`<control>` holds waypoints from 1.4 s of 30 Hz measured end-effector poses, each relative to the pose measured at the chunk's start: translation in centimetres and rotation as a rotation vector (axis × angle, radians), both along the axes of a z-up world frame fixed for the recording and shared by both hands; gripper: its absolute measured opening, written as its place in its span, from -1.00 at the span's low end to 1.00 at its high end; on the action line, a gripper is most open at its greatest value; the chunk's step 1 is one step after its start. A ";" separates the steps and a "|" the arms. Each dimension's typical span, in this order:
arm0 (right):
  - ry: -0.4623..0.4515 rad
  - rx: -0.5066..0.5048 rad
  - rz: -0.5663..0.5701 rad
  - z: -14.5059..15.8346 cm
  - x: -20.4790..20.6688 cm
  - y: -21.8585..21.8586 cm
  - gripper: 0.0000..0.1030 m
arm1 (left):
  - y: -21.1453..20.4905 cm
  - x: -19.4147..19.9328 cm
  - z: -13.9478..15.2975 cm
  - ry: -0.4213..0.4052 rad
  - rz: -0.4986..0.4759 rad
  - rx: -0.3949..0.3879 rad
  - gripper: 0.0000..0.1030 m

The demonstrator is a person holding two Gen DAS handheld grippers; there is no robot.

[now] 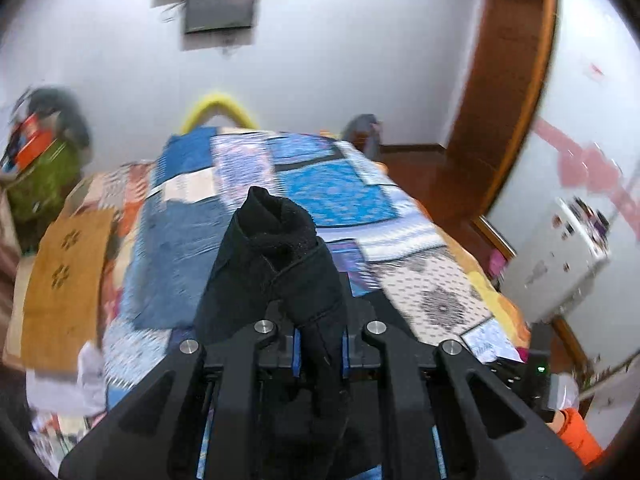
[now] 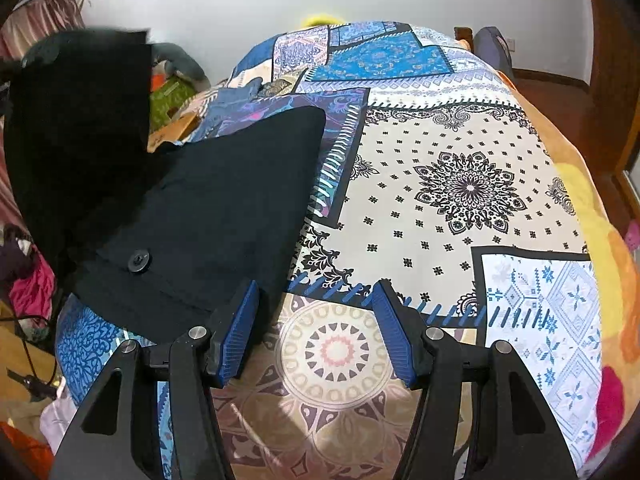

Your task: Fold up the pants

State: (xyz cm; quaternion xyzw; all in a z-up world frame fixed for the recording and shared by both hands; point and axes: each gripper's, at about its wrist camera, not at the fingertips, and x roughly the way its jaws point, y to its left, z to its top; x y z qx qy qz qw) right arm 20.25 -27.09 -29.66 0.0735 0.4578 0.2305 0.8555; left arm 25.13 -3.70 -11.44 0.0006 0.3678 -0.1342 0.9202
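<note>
- Pants (image 2: 208,216), black and matte, lie partly spread on the patchwork bedspread (image 2: 460,184) at the left of the right wrist view, with one part lifted up and away at the far left
- We hold the left gripper (image 1: 318,346) clamped on a bunched fold of the pants; the cloth rises between its blue pads in a soft, rumpled peak and hangs down over the black frame
- We keep the right gripper (image 2: 316,332) with its fingers apart, holding nothing, above a round mandala patch; its left pad (image 2: 236,332) sits just beside the near edge of the pants, though we cannot tell if it touches
- A dark button (image 2: 139,260) shows on the flat part, near a seam
- The pads are ribbed blue rubber on black jointed arms with silver pins
- The bedspread is printed cotton-like cloth in blue, cream and tan squares, smooth and flat under the right gripper
</note>
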 end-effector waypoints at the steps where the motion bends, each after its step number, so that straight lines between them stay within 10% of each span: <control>1: 0.001 0.006 0.000 0.0 0.0 -0.2 0.09 | -1.4 0.1 -0.1 -0.001 -0.029 0.007 -0.75; 14: -0.005 0.048 -0.005 -0.1 -0.4 -0.8 0.09 | -14.6 -0.6 -12.7 0.292 -0.332 0.154 -0.74; 19: -0.004 0.045 -0.013 0.3 -0.7 -1.2 0.09 | -14.6 -1.7 -12.7 0.290 -0.355 0.183 -0.48; 23: -0.008 0.031 -0.025 0.8 -1.1 -1.5 0.09 | -12.9 -1.5 -9.4 0.201 -0.301 0.155 0.30; 30: -0.043 0.015 -0.027 2.2 -2.4 -1.5 0.09 | -6.3 2.5 -5.3 0.064 -0.117 0.189 0.50; 42: 0.024 0.024 0.043 0.9 -2.4 1.2 0.11 | 3.2 14.9 -17.5 0.334 0.072 0.399 0.50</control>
